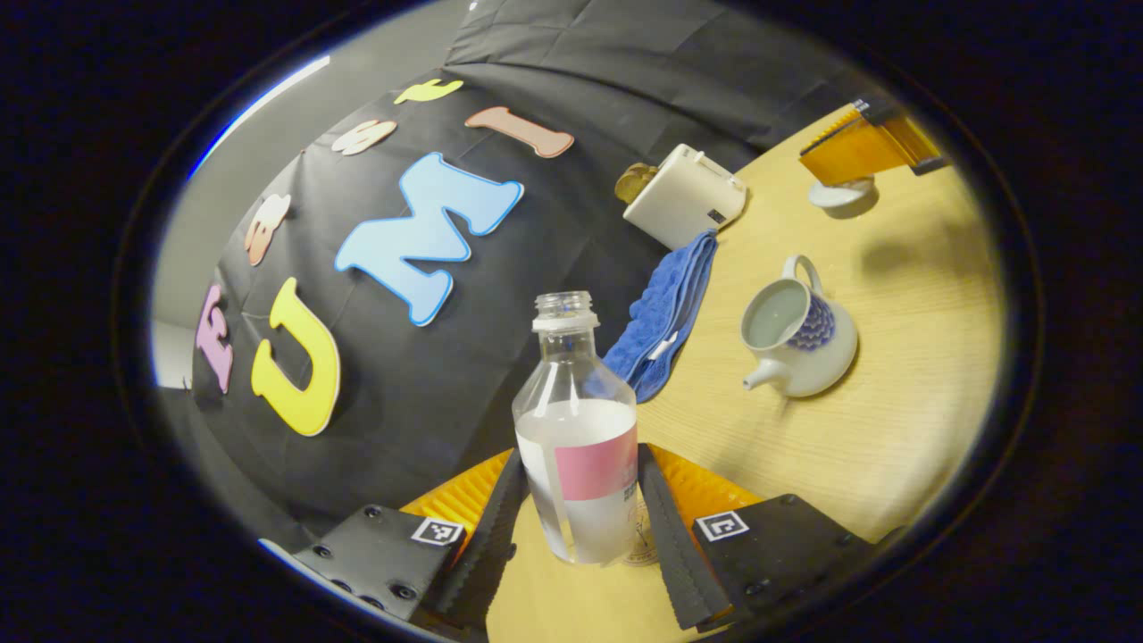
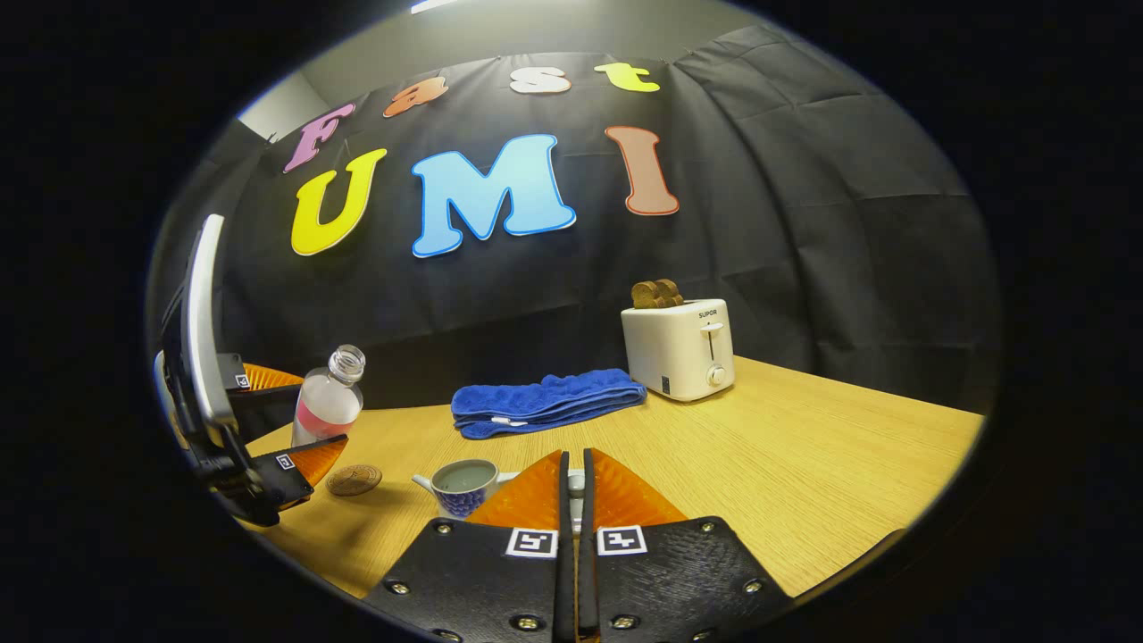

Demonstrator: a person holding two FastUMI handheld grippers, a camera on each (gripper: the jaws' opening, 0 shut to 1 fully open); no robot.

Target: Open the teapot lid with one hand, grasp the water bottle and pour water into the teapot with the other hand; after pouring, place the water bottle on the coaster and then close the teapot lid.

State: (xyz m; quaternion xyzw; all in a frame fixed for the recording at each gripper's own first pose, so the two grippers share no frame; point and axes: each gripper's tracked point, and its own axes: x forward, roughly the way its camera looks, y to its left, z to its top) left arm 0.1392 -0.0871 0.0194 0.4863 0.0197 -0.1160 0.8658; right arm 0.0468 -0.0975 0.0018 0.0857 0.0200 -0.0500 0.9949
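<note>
Bottle held in left gripper (image 1: pixel 580 500), teapot (image 1: pixel 797 338) open with water in it; step in hand looks like setting the bottle (image 1: pixel 576 429) on the coaster (image 2: pixel 354 480)

Left gripper view: fingers clamped on both sides of the uncapped, part-full bottle at label height; bottle is above the table (image 1: pixel 875 446), a disc partly visible just behind its base, probably the coaster. To do well: keep the bottle upright, centre its base over the coaster, lower until it rests flat, only then release. Right gripper (image 2: pixel 576 487) jaws together on a small pale piece, likely the lid; I cannot confirm. Right gripper view shows what the other does not: whole coaster on the table left of the teapot, bottle just above it. Left gripper view alone looks into the teapot mouth
</note>
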